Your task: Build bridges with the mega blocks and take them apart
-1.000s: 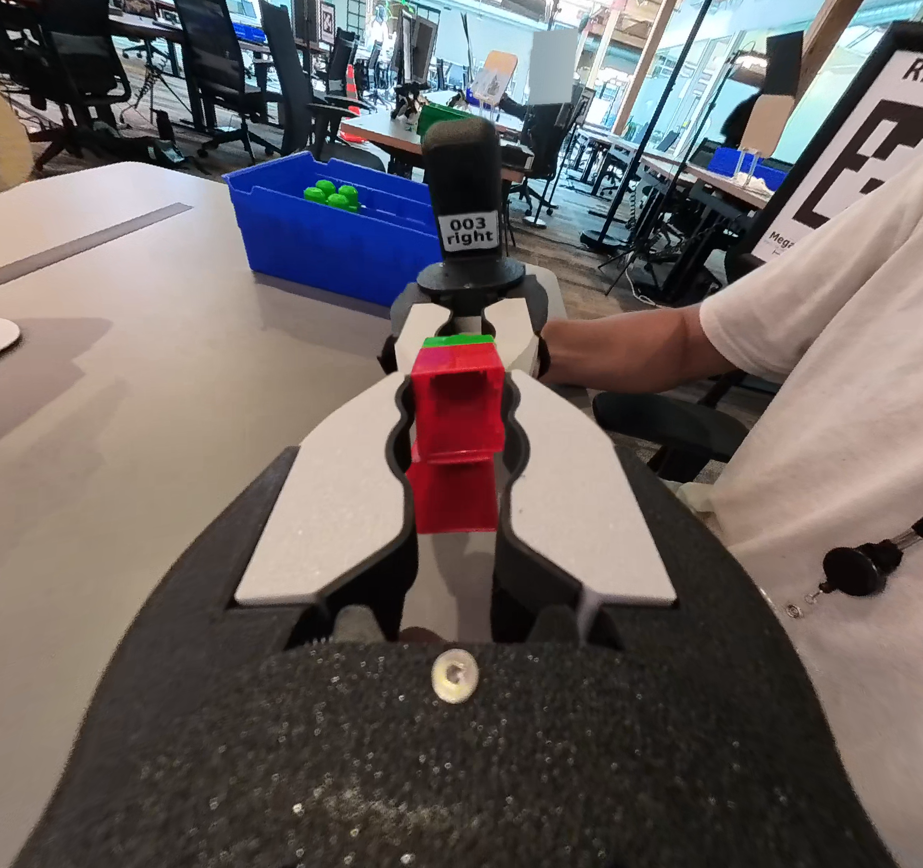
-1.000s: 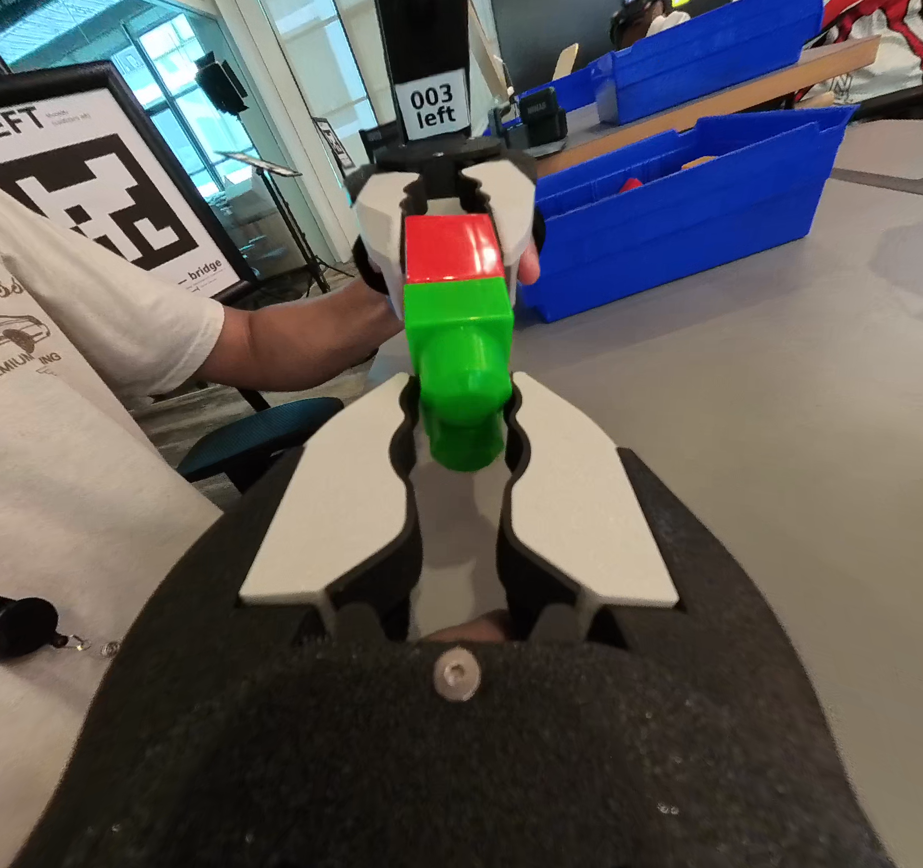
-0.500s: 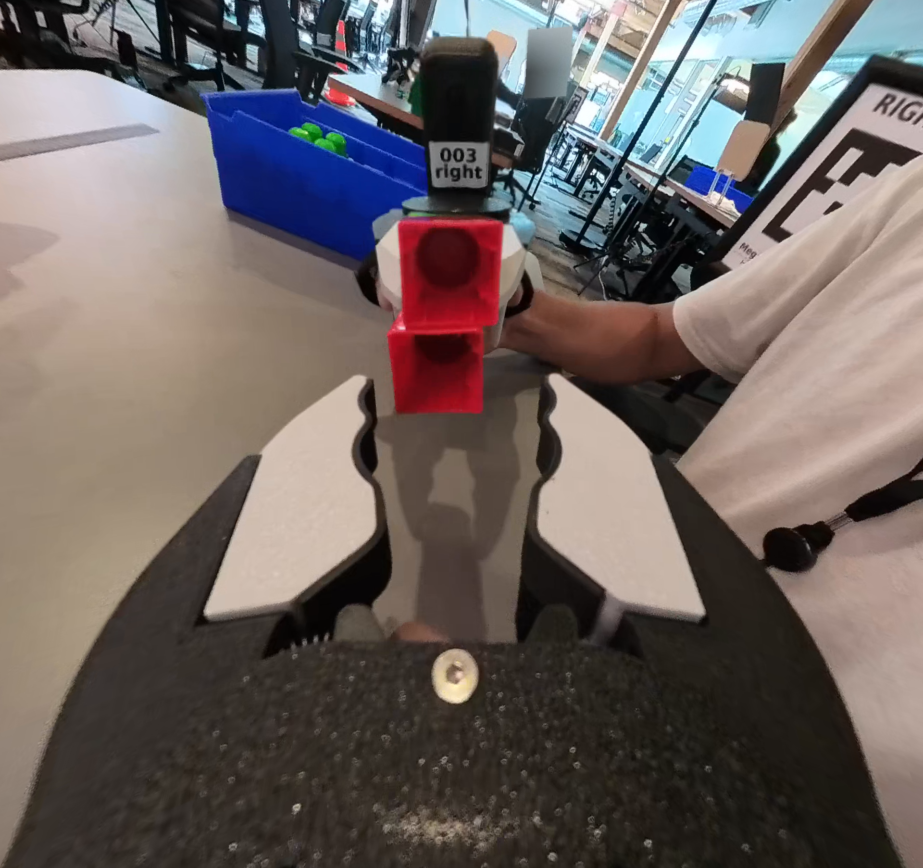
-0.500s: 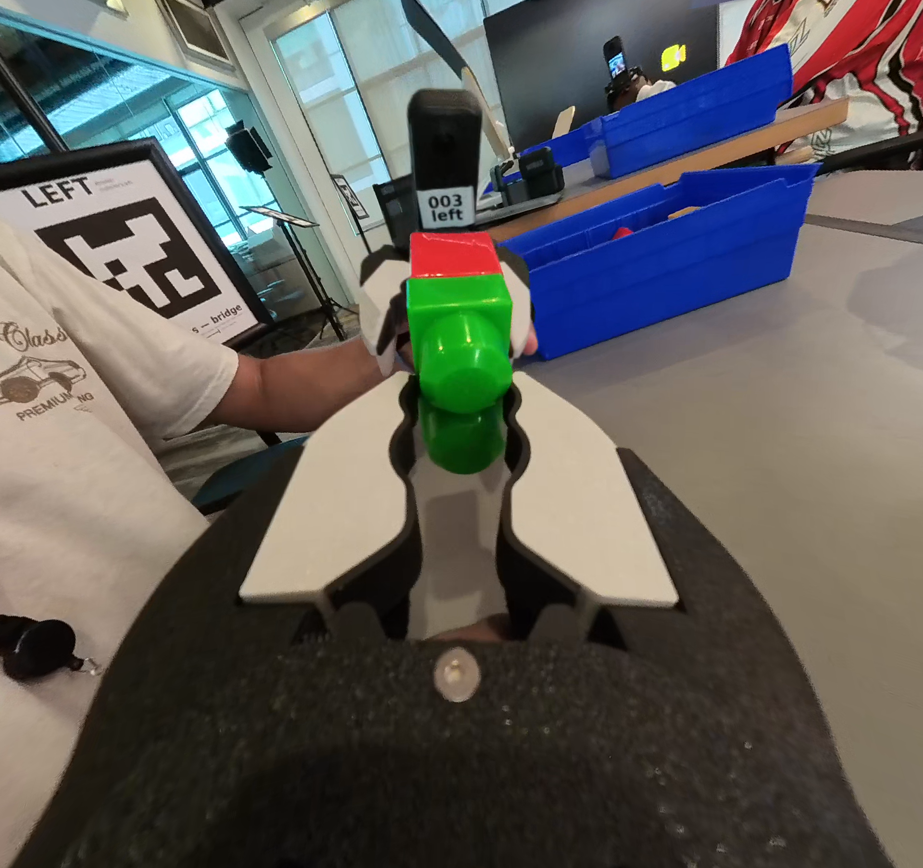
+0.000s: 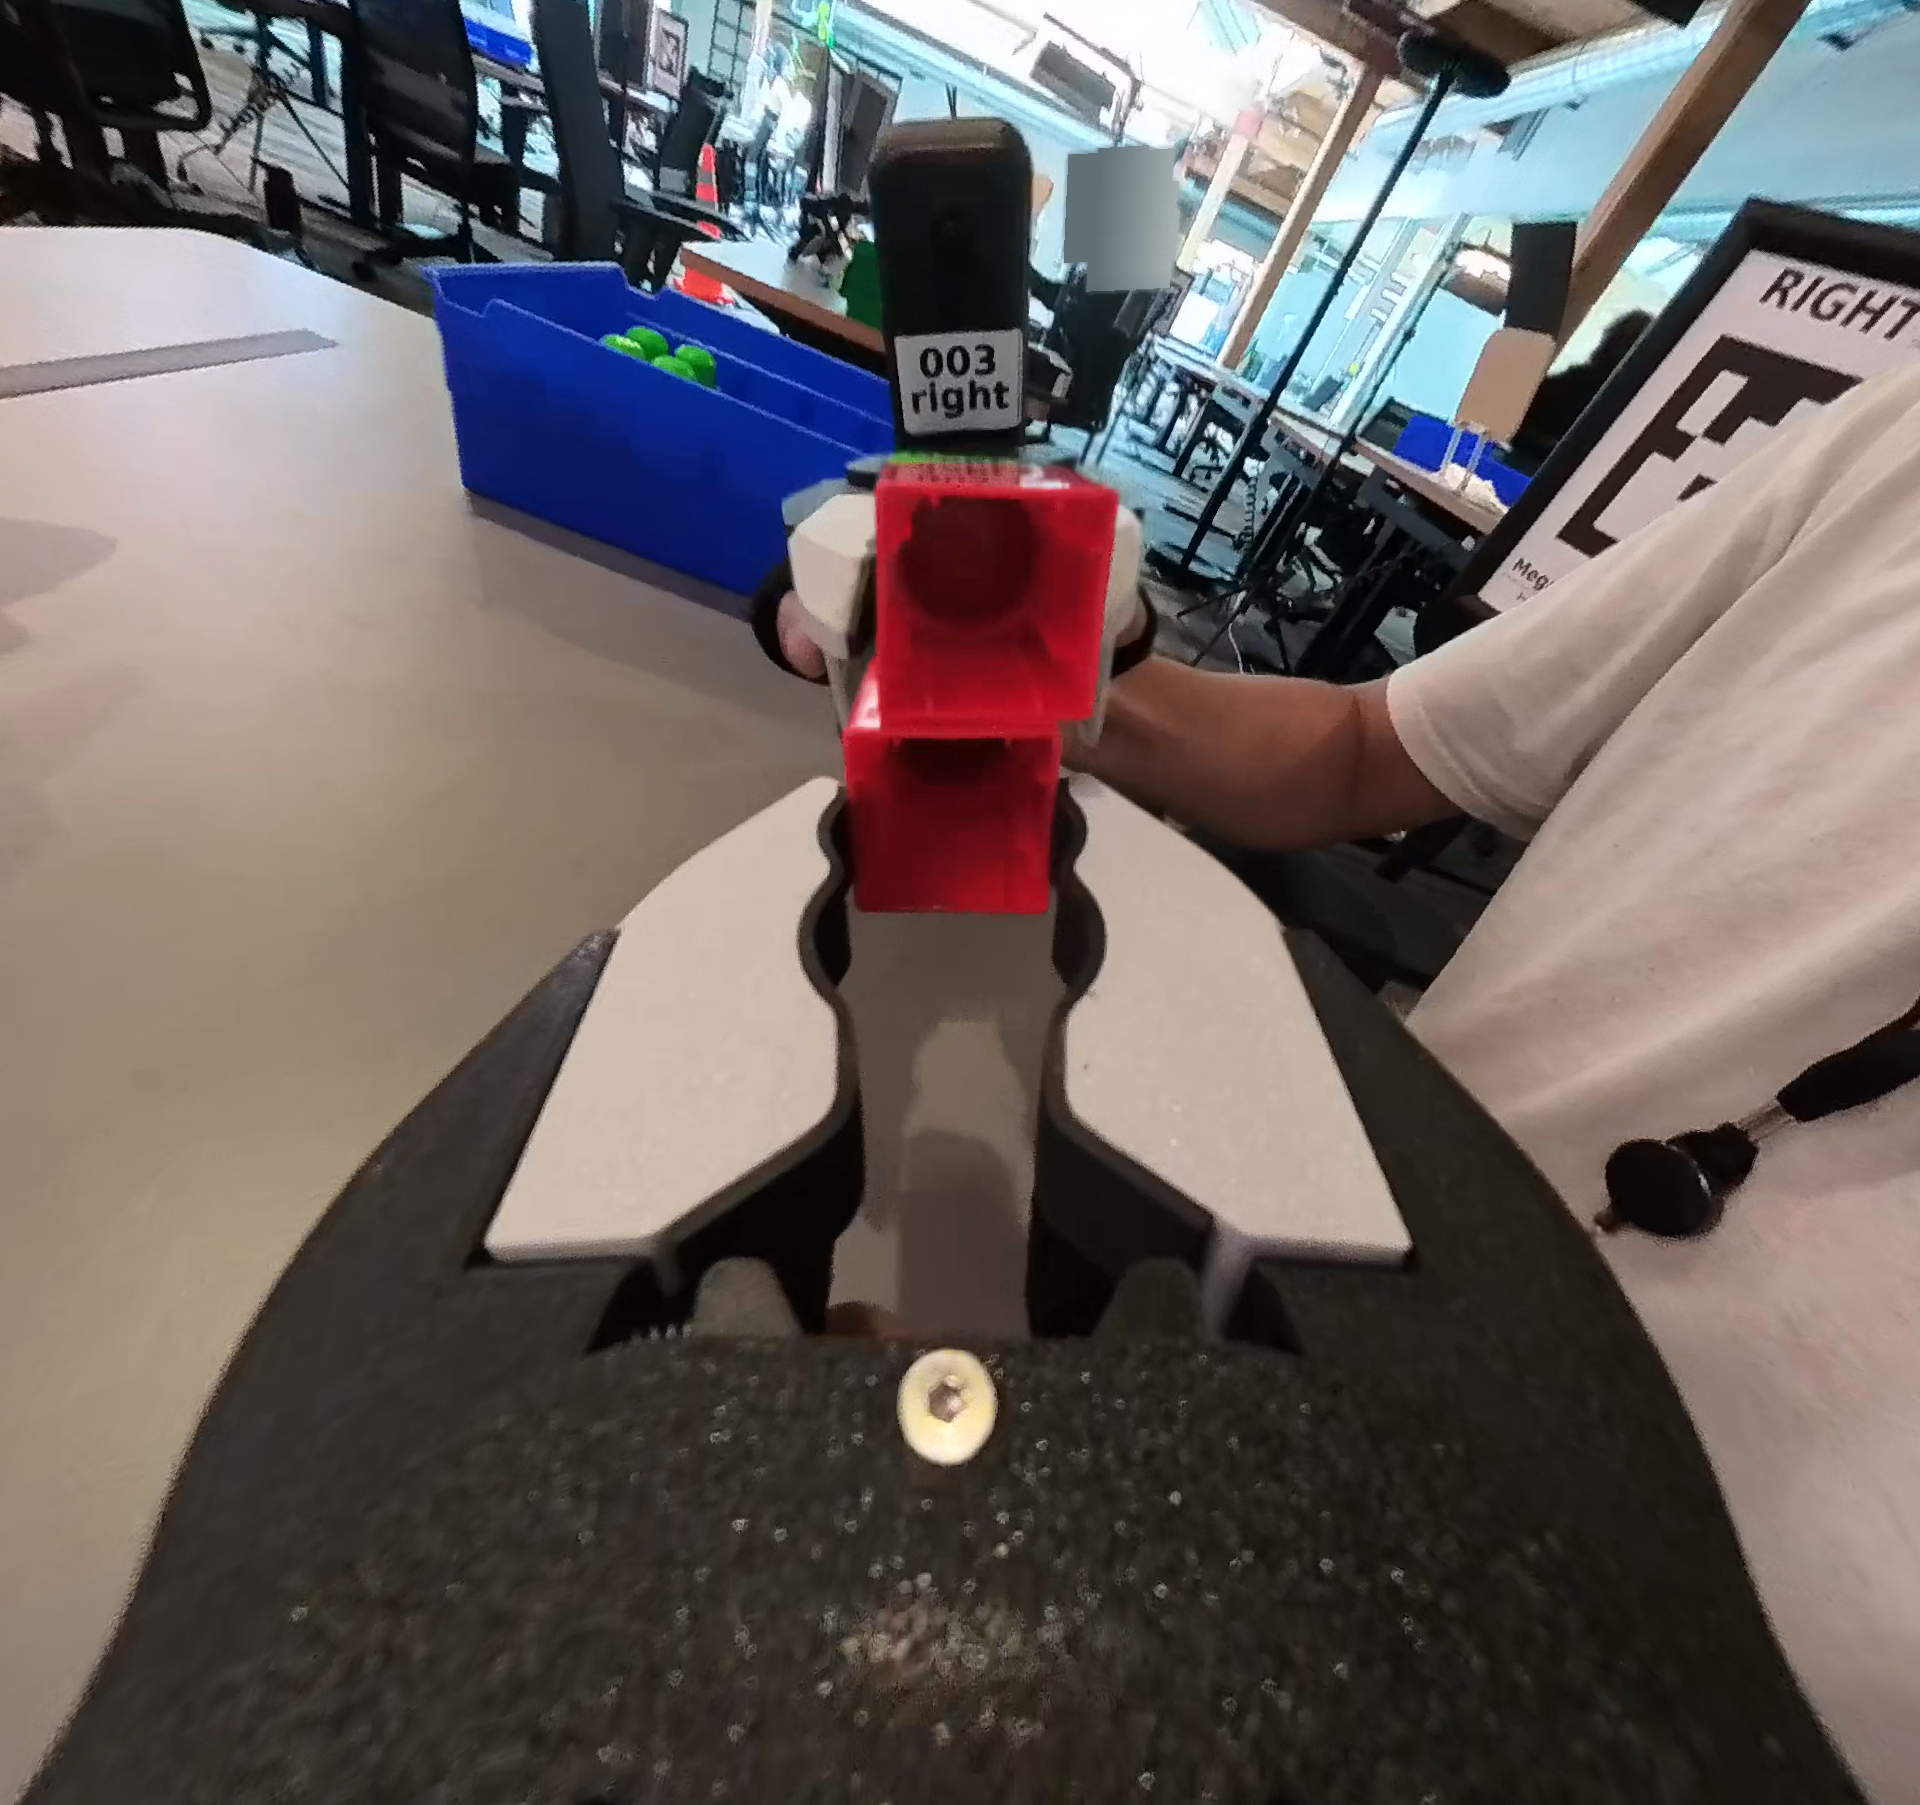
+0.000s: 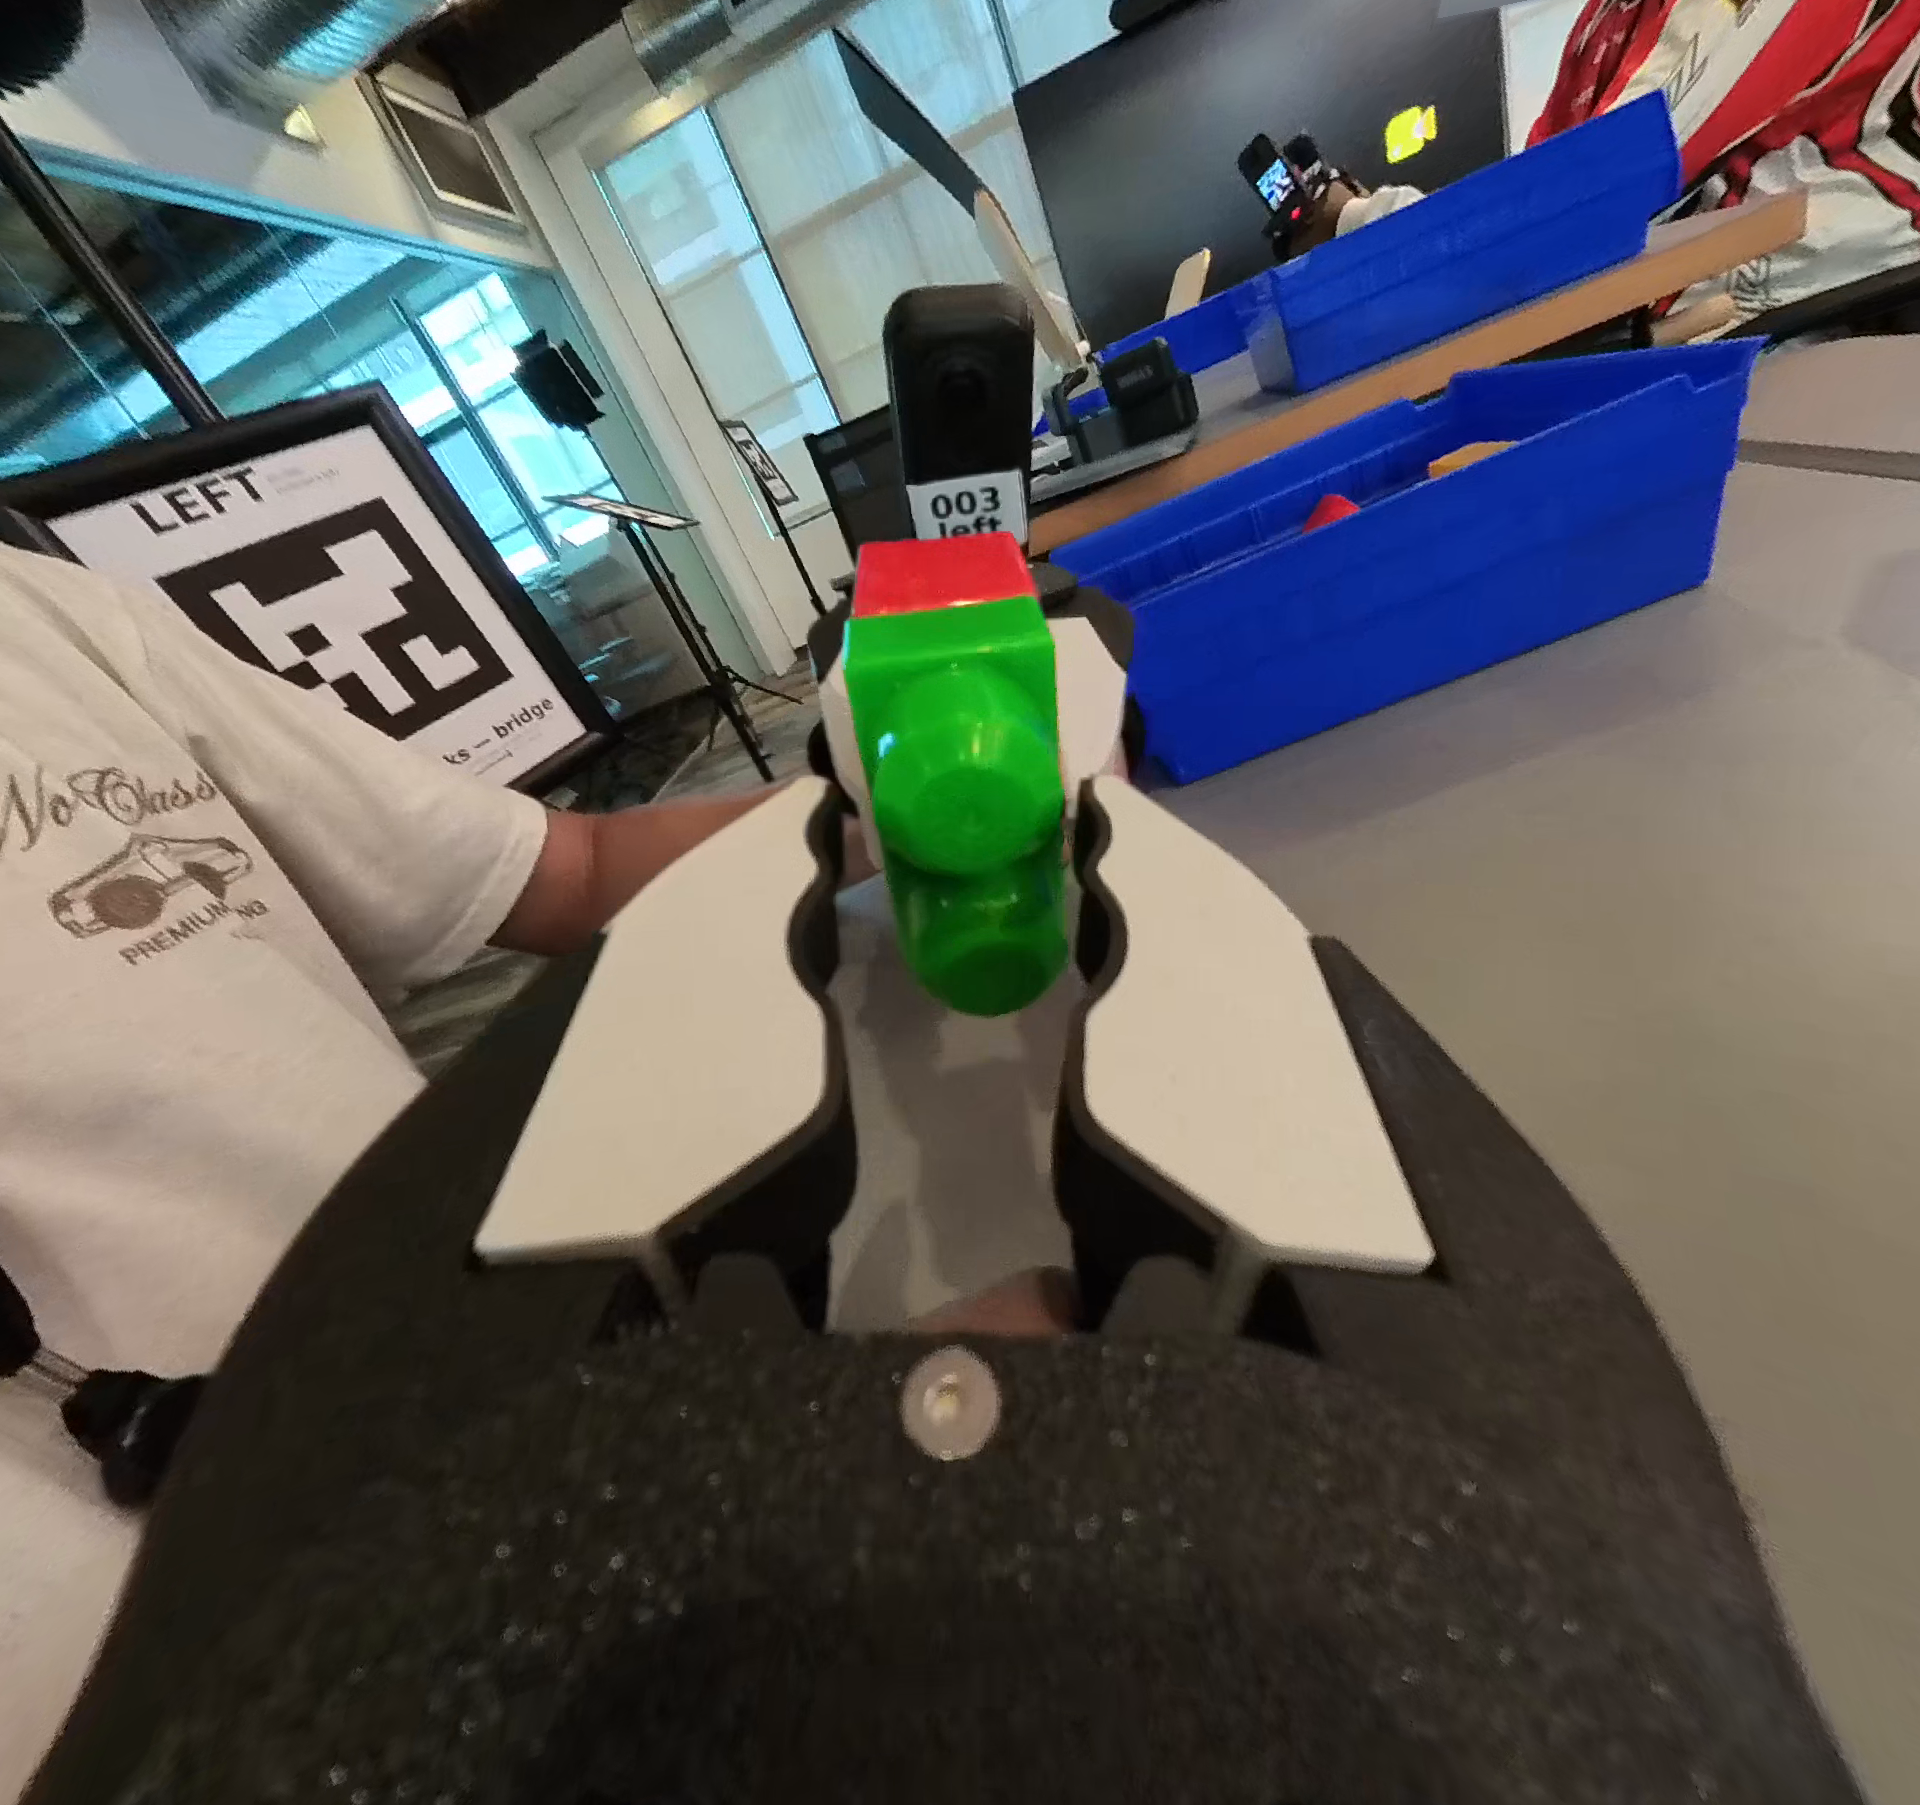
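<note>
A stack of mega blocks hangs in the air between my two grippers, which face each other. My left gripper (image 5: 951,810) is shut on the lower red block (image 5: 951,820), seen from its hollow underside. A second red block (image 5: 992,602) sits above it, shifted slightly right. My right gripper (image 6: 961,820) is shut on the green block (image 6: 961,768), whose two studs point at the camera. A red block (image 6: 940,576) shows behind the green one. The other gripper's fingers (image 6: 1091,695) flank the stack from the far side.
A blue bin (image 5: 623,446) with green blocks (image 5: 660,353) stands on the grey table (image 5: 312,820). Another blue bin (image 6: 1403,612) holds a red piece (image 6: 1330,508). The person's arm (image 5: 1247,758) and white shirt are close by. Framed signs (image 6: 343,612) stand beyond the table edge.
My left gripper let go and opened half a second ago, and has now shut again on the lower red block. My right gripper has kept hold of the green block.
</note>
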